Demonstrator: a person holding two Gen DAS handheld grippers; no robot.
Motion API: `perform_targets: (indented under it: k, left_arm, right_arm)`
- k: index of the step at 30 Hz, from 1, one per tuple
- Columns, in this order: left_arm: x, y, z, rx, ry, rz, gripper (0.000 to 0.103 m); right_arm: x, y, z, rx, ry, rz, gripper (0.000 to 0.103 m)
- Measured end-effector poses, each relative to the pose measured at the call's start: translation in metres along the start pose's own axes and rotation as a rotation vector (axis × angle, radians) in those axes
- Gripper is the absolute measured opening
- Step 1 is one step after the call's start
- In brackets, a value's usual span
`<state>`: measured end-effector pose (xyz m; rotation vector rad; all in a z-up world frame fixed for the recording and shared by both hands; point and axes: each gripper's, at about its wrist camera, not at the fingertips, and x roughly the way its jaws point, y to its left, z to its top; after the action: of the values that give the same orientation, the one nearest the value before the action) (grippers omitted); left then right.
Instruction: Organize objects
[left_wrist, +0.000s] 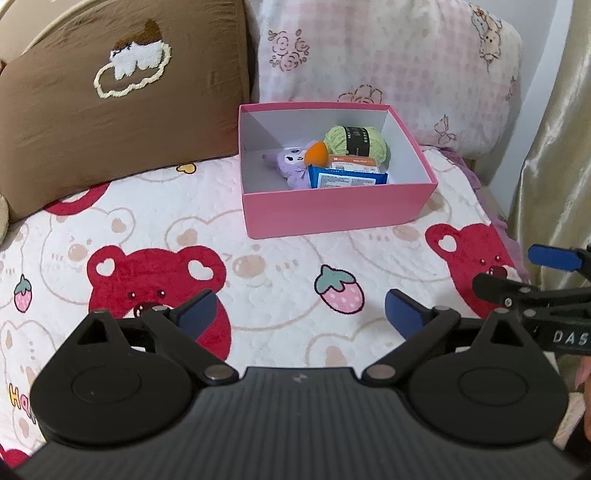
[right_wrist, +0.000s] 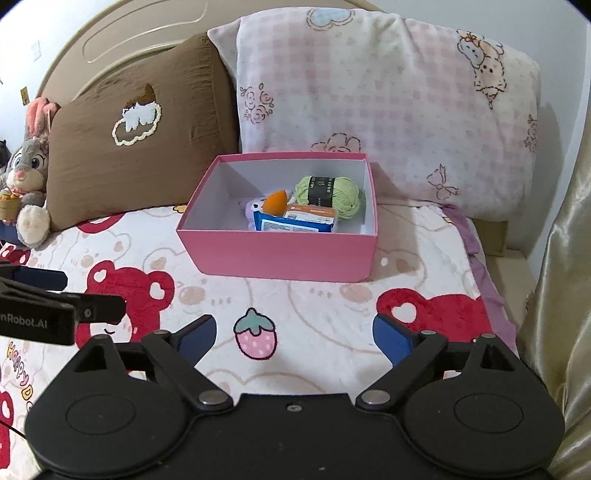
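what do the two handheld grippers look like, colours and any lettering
Both are matte black plastic. The left gripper and right gripper each have two round housings, silver pivot pins, linkage bars and blue-padded fingers. White lettering runs along their sides: "DAS" on the right, "nRobot.AI" on the left.

A lidless pink box is sitting on the bear-print blanket, against the pillows. Lying inside are a green yarn ball, a purple plush toy, an orange piece and blue and orange packets.

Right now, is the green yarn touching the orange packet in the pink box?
Cannot tell. In the right wrist view the green yarn sits right behind the orange packet; contact isn't plain.
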<state>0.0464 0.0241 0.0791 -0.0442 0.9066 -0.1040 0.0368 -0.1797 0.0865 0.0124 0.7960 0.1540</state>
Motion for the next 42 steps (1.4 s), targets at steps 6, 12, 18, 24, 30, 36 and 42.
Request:
perform_targets:
  k: [6,12,18,24,30,36,42]
  left_arm:
    - [0.013,0.001,0.001,-0.03,0.037,0.001,0.102]
    - [0.028,0.0,-0.001,-0.055,0.092,0.021,0.103]
    - [0.03,-0.003,-0.003,-0.049,0.094,0.033,0.103]
    - [0.026,-0.003,-0.002,-0.058,0.087,0.048,0.103]
    - [0.027,-0.003,-0.002,-0.055,0.09,0.042,0.103]
    - [0.029,-0.003,-0.002,-0.059,0.095,0.041,0.103]
    - [0.029,-0.002,-0.004,-0.06,0.1,0.041,0.103]
  right_arm:
    - [0.002,-0.009,-0.001,0.021,0.009,-0.01,0.094]
    - [0.005,-0.011,-0.001,0.0,0.011,-0.033,0.094]
    - [0.006,-0.013,-0.001,-0.006,0.01,-0.037,0.094]
    - [0.006,-0.011,-0.001,-0.009,0.02,-0.039,0.094]
    - [0.006,-0.01,-0.001,-0.018,0.024,-0.052,0.094]
    - [0.006,-0.01,0.0,-0.032,0.032,-0.054,0.094]
    - [0.006,-0.011,-0.001,-0.023,0.031,-0.052,0.094]
